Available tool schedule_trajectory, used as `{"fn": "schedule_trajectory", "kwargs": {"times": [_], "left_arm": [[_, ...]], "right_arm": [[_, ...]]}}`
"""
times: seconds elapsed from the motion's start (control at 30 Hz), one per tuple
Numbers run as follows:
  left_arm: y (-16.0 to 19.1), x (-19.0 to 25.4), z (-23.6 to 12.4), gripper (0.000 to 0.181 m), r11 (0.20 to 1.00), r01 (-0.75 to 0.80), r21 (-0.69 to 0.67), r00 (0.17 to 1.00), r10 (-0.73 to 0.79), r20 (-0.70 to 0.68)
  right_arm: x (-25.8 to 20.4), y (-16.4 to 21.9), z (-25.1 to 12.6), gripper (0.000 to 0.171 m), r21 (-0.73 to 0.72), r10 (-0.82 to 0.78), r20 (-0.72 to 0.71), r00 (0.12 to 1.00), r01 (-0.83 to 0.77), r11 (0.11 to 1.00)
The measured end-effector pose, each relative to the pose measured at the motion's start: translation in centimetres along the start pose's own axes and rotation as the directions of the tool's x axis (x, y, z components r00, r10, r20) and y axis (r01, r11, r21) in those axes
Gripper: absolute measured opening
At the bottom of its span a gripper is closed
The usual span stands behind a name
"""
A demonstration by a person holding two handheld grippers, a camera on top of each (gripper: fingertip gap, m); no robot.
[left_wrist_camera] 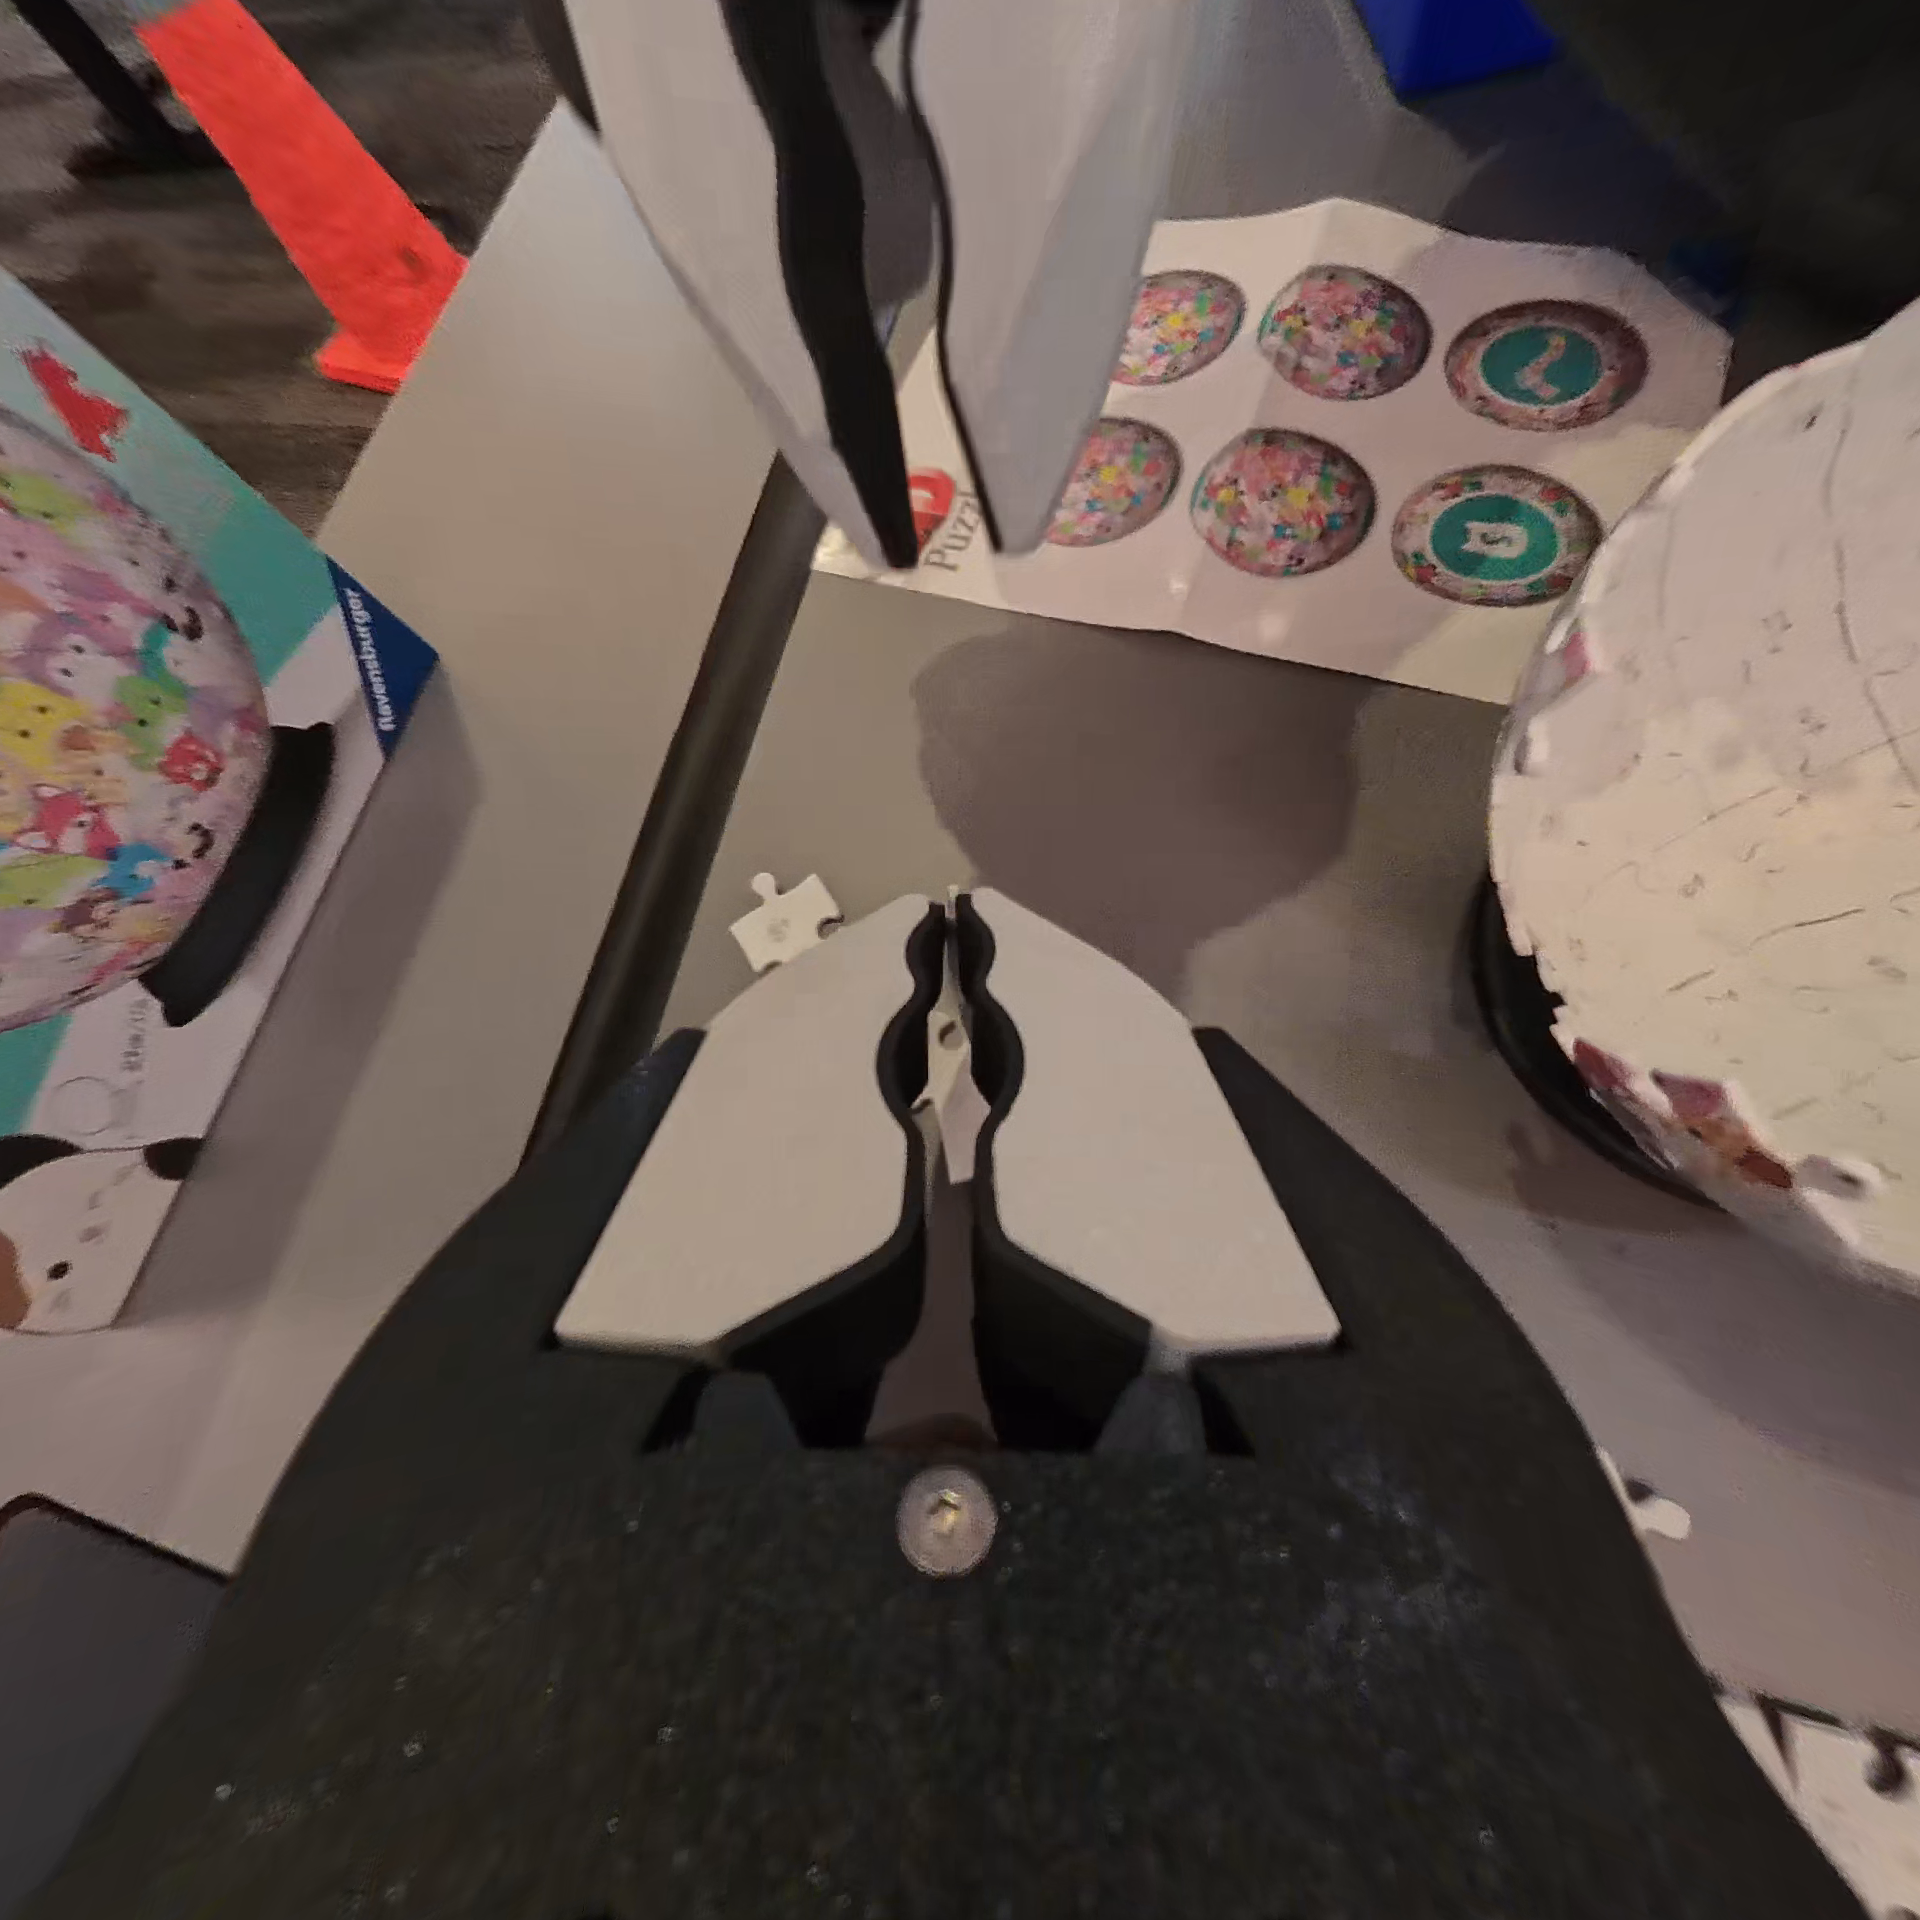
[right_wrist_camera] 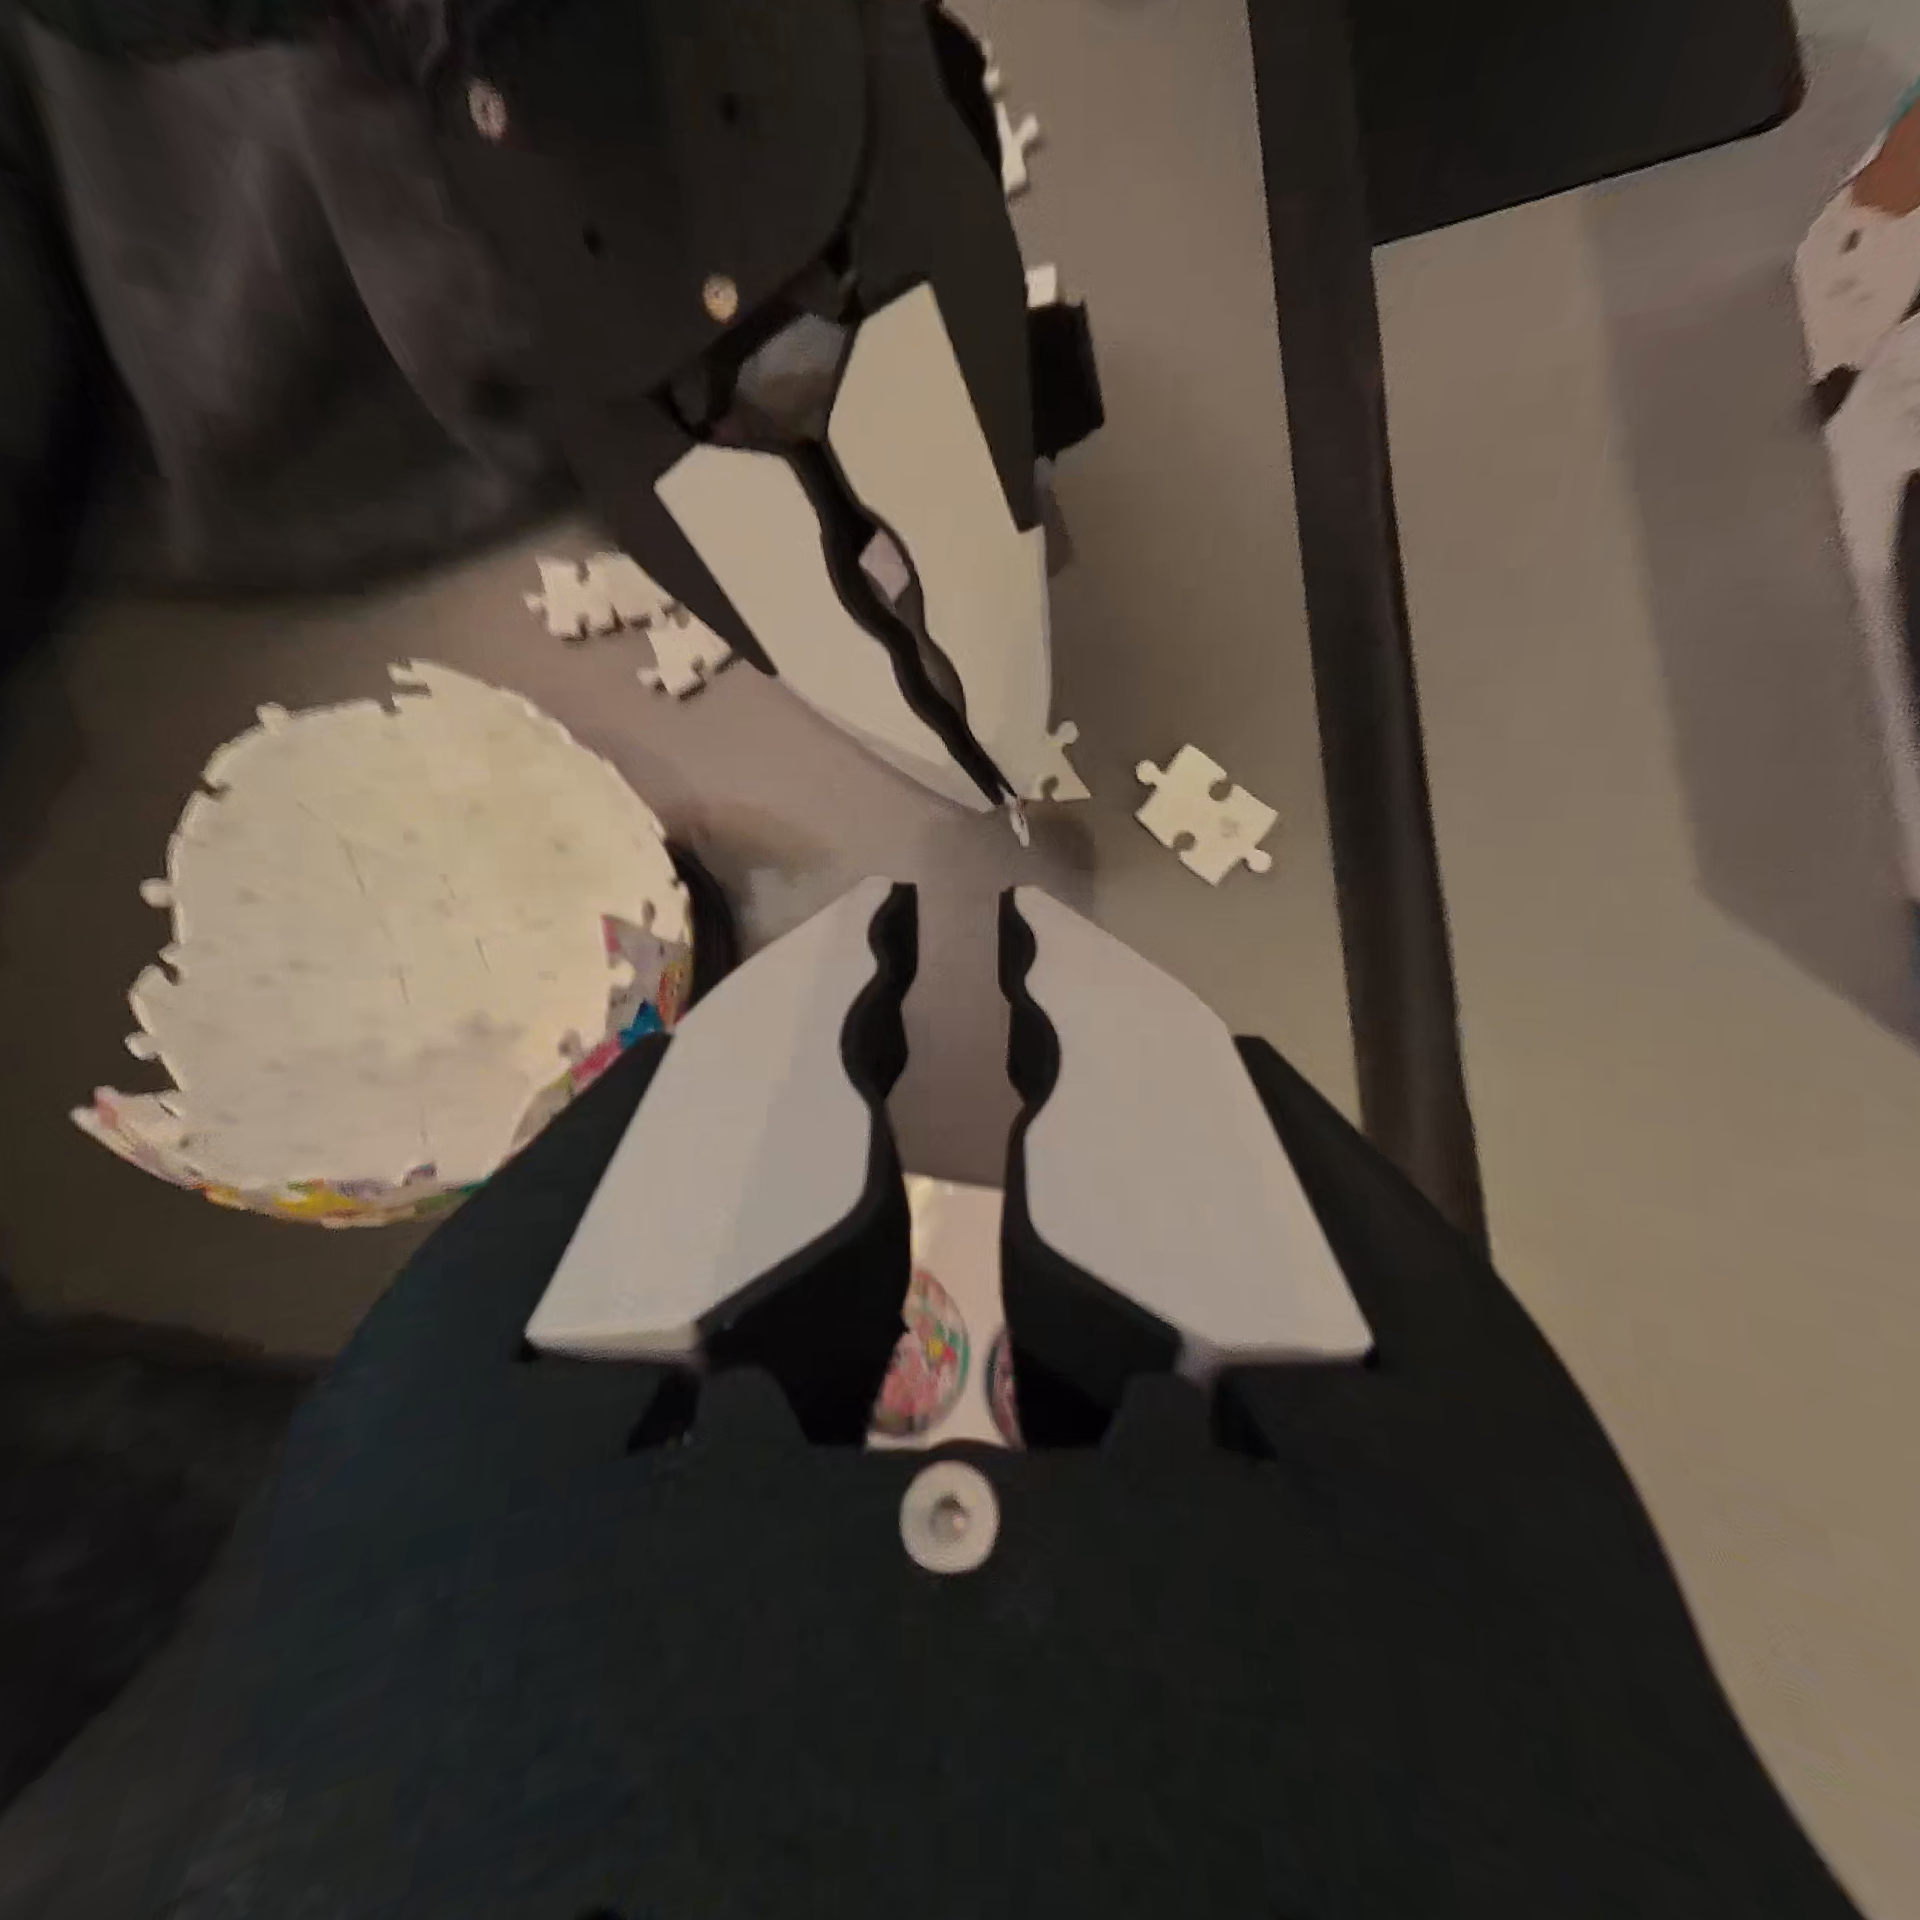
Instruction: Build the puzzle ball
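Observation:
My left gripper (left_wrist_camera: 951, 914) is shut on a white puzzle piece (left_wrist_camera: 948, 1023), held edge-on between the pads. The right wrist view shows the same gripper (right_wrist_camera: 997, 800) from the front, with the piece's tip (right_wrist_camera: 1020, 826) poking past its fingertips just above the table. My right gripper (right_wrist_camera: 956, 899) is open and empty, facing the left gripper a short way off. It also shows at the top of the left wrist view (left_wrist_camera: 951, 551). The half-built puzzle ball (left_wrist_camera: 1714, 831), white inside, sits on a black stand to the right. It lies at the left of the right wrist view (right_wrist_camera: 395, 935).
Loose white pieces lie on the grey table: one (left_wrist_camera: 784, 920) by my left fingertip, two (right_wrist_camera: 1205, 816) (right_wrist_camera: 1070, 769) near the left gripper, several (right_wrist_camera: 623, 613) farther back. The puzzle box (left_wrist_camera: 156, 779) stands left, the picture sheet (left_wrist_camera: 1351, 416) behind. A dark bar (left_wrist_camera: 686, 779) crosses the table. It is some 10 centimetres from my left tips to the dark bar (left_wrist_camera: 686, 779).

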State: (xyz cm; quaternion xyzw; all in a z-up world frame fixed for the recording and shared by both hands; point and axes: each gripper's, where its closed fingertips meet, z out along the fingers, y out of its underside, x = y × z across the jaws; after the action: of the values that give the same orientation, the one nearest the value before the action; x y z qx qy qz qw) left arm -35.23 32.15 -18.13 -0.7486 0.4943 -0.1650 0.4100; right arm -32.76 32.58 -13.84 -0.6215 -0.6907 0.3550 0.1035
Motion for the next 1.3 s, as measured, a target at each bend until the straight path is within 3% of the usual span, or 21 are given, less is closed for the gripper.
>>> {"fn": "schedule_trajectory", "kwargs": {"times": [0.13, 0.27, 0.47, 0.63, 0.77, 0.93, 1.03, 1.13, 1.3], "left_arm": [[-0.1, -0.3, -0.9, 0.001, 0.999, 0.045, 0.028, 0.999, -0.045, 0.008], [-1.7, -1.1, -2.0, 0.001, 0.983, 0.127, 0.133, 0.992, -0.129, 0.011], [-3.5, -1.3, -3.4, 0.001, 0.912, 0.306, 0.274, 0.951, -0.279, -0.132], [-4.0, -1.2, -3.6, 0.001, 0.896, 0.327, 0.301, 0.944, -0.293, -0.152], [-4.5, -1.2, -4.1, 0.001, 0.876, 0.349, 0.333, 0.936, -0.307, -0.174], [-5.0, -1.0, -4.5, 0.001, 0.853, 0.383, 0.355, 0.921, -0.320, -0.224], [-4.7, -1.2, -4.6, 0.002, 0.848, 0.390, 0.359, 0.918, -0.328, -0.223], [-3.9, -2.1, -5.0, 0.015, 0.838, 0.411, 0.360, 0.910, -0.357, -0.209], [-4.0, -1.5, -4.8, 0.010, 0.834, 0.422, 0.355, 0.903, -0.351, -0.249]], "right_arm": [[1.7, 0.4, 2.0, 0.017, -0.018, -0.034, -0.054, 0.998, 0.033, 0.999], [0.3, -1.1, 3.2, 0.020, 0.077, -0.091, 0.035, 0.995, 0.088, 0.993], [-0.3, -2.8, 1.9, 0.011, 0.128, -0.180, -0.028, 0.983, 0.182, 0.975], [-0.2, -2.7, 1.8, 0.008, 0.117, -0.187, -0.043, 0.981, 0.191, 0.975], [0.3, -2.5, 2.0, 0.019, 0.111, -0.165, -0.049, 0.985, 0.169, 0.979], [-0.6, -3.3, 2.3, 0.003, 0.155, -0.195, -0.005, 0.981, 0.193, 0.969], [-0.1, -2.9, 1.8, 0.002, 0.144, -0.180, -0.024, 0.983, 0.182, 0.973], [0.3, -3.4, 0.5, 0.002, 0.204, -0.147, -0.019, 0.989, 0.147, 0.968], [-0.1, -4.0, -0.1, 0.002, 0.239, -0.157, -0.021, 0.987, 0.157, 0.958]]}}
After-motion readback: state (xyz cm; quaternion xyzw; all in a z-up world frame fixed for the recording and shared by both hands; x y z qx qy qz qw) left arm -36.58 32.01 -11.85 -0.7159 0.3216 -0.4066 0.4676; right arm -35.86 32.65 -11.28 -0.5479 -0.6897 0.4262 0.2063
